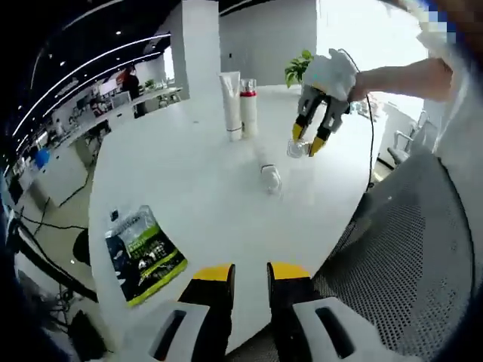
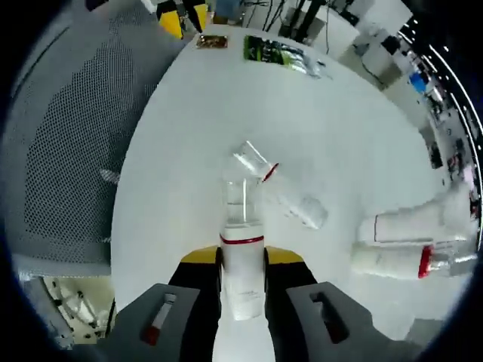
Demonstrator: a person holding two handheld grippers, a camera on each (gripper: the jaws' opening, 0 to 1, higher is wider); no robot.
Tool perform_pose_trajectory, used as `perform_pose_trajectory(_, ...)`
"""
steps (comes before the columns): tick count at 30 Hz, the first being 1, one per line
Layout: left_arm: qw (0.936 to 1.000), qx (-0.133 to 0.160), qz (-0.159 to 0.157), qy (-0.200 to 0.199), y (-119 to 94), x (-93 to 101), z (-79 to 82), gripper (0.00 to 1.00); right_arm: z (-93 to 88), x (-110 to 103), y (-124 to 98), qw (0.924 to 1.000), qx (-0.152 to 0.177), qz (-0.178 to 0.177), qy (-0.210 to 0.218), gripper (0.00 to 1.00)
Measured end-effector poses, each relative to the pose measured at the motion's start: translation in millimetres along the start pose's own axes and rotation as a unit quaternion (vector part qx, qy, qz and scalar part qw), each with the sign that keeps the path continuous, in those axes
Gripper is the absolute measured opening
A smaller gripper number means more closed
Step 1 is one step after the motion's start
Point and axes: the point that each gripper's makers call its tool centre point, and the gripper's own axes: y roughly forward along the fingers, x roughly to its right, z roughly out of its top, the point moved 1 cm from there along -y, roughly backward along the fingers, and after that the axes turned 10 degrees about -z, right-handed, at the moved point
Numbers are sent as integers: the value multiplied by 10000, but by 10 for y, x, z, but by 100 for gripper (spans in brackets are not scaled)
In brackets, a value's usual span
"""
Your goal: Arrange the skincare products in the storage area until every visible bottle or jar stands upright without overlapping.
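My right gripper is shut on a small bottle with a clear cap, red band and white body, held over the white table. The left gripper view catches that gripper from across the table, a gloved hand on it and the bottle in its yellow tips. Just past it a clear bottle lies on its side. A white tube and a red-banded bottle stand together upright. My left gripper stands open at the table's near edge.
A green sachet lies near the table edge beside my left gripper, also seen as the sachet beside a small brown packet. A grey mesh chair stands against the table. Desks and a potted plant sit behind.
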Motion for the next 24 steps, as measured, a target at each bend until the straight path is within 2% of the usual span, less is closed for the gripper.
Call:
perform_pose_trajectory(1, 9996, 240, -55, -167, -1, 27, 94, 18, 109, 24, -89, 9989, 208, -146, 403, 19)
perform_pose_trajectory(3, 9926, 914, -408, -693, 16, 157, 337, 20, 329, 48, -229, 9920, 647, -340, 1032, 19)
perform_pose_trajectory(4, 9832, 1314, -660, -1080, 28, 245, 470, 20, 436, 38, -281, 9876, 864, -357, 1259, 19)
perform_pose_trajectory(5, 9760, 1539, -835, -1292, 38, 303, 541, 23, 600, -13, -357, 9792, 1211, -289, 1605, 19)
perform_pose_trajectory(6, 9632, 1876, -1105, -1573, 55, 386, 647, 26, 702, -47, -409, 9720, 1435, -240, 1842, 19)
perform_pose_trajectory(7, 9554, 2056, -1261, -1703, 68, 435, 700, 29, 829, -81, -476, 9591, 1715, -216, 2242, 19)
perform_pose_trajectory(8, 9459, 2243, -1411, -1871, 88, 495, 748, 34, 869, -97, -497, 9550, 1811, -191, 2342, 19)
perform_pose_trajectory(9, 9429, 2296, -1478, -1909, 103, 533, 761, 38, 945, -127, -541, 9466, 1997, -141, 2526, 19)
perform_pose_trajectory(10, 9400, 2340, -1533, -1955, 124, 583, 765, 41, 1030, -150, -590, 9311, 2196, -108, 2911, 19)
perform_pose_trajectory(12, 9378, 2375, -1607, -1958, 133, 635, 763, 46, 1141, -200, -670, 9124, 2470, 39, 3265, 18)
perform_pose_trajectory(13, 9344, 2440, -1701, -1962, 136, 694, 769, 47, 1171, -206, -695, 9045, 2553, 44, 3415, 18)
perform_pose_trajectory(14, 9327, 2460, -1770, -1954, 140, 731, 760, 49, 1234, -246, -742, 8903, 2675, 178, 3681, 18)
perform_pose_trajectory(16, 9333, 2411, -1878, -1888, 163, 799, 683, 50, 1329, -320, -808, 8740, 2891, 400, 3885, 18)
perform_pose_trajectory(17, 9423, 2117, -1969, -1689, 173, 852, 622, 50, 1360, -345, -829, 8675, 2960, 463, 3972, 18)
perform_pose_trajectory(18, 9409, 2173, -1992, -1668, 167, 851, 648, 50, 1394, -381, -847, 8614, 3025, 579, 4039, 18)
perform_pose_trajectory(19, 9367, 2268, -2066, -1689, 160, 858, 679, 51, 1446, -427, -874, 8530, 3126, 709, 4119, 18)
perform_pose_trajectory(21, 9241, 2298, -2334, -1970, 154, 910, 698, 53, 1506, -478, -893, 8432, 3222, 835, 4221, 18)
perform_pose_trajectory(22, 9198, 2347, -2415, -2013, 155, 929, 716, 55, 1536, -508, -898, 8383, 3261, 936, 4267, 18)
perform_pose_trajectory(23, 9190, 2379, -2451, -1971, 156, 934, 730, 57, 1550, -536, -892, 8303, 3264, 993, 4406, 18)
perform_pose_trajectory(24, 9160, 2352, -2630, -1912, 143, 1003, 738, 60, 1566, -526, -887, 8266, 3342, 1000, 4417, 18)
